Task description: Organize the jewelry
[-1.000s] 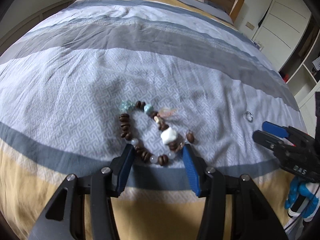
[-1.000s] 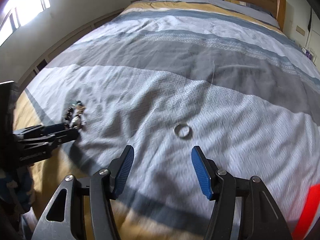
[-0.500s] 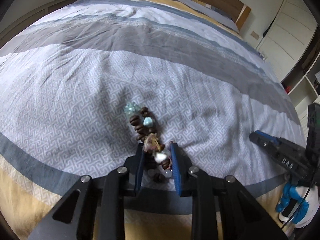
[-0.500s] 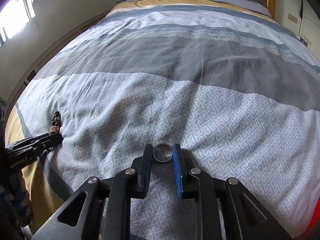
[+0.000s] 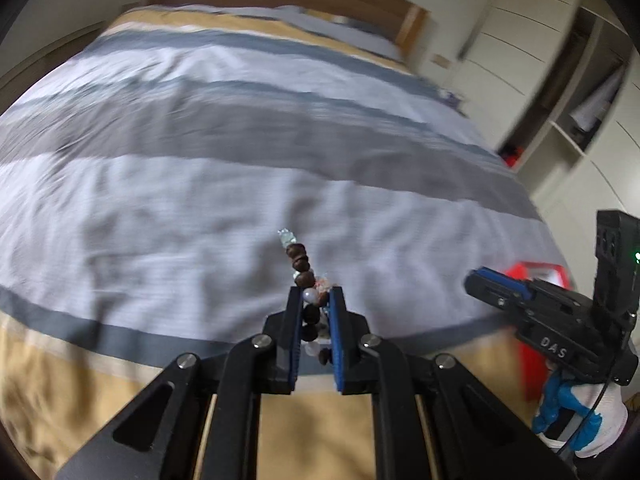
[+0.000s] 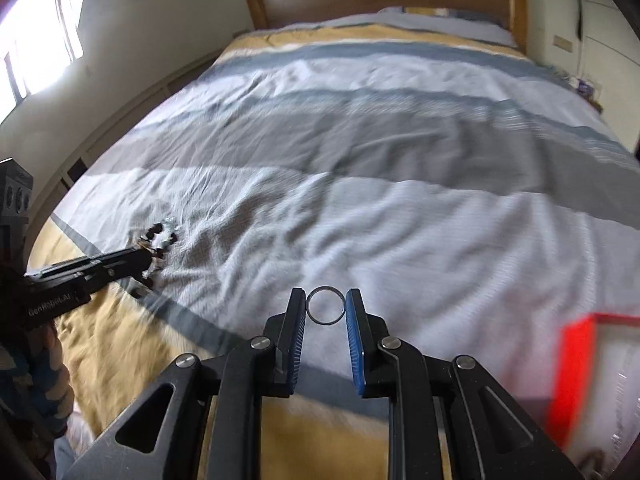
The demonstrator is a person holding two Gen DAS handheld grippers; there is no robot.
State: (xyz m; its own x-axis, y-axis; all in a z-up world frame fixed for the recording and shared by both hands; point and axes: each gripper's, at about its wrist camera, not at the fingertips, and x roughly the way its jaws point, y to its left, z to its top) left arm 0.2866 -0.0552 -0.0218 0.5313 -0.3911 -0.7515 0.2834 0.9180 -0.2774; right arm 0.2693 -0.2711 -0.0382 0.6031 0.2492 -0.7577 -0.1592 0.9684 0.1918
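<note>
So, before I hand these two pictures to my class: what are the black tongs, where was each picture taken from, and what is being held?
They are hand-held grippers, one in each of a person's hands, each with a camera looking along its fingers. The left camera shows the left gripper closing on a beaded bracelet between its pads. The right camera shows the right gripper pinching a metal ring. Below both lies a striped bedcover. A red box sits at the right edge.
</note>
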